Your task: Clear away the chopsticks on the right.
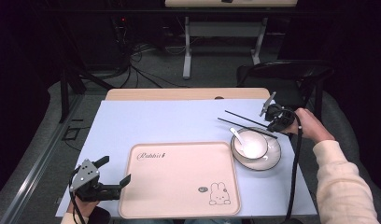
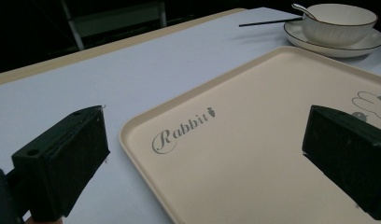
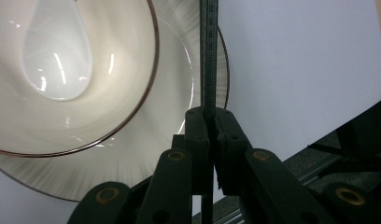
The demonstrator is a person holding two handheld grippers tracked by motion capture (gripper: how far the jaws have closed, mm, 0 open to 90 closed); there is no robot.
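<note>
Plenty of open room on the table (image 1: 146, 121): the whole far-left stretch of the blue cover was bare, so a hand could sweep there freely. The near middle was taken by the big tray (image 1: 179, 179), flat and low, easy to pass over. The tight spot was the right edge: a bowl (image 1: 249, 144) sat on a plate (image 1: 271, 156), a spoon (image 1: 236, 135) poked out of it, and chopsticks (image 1: 240, 122) reached across just beyond, towards the far right corner.
</note>
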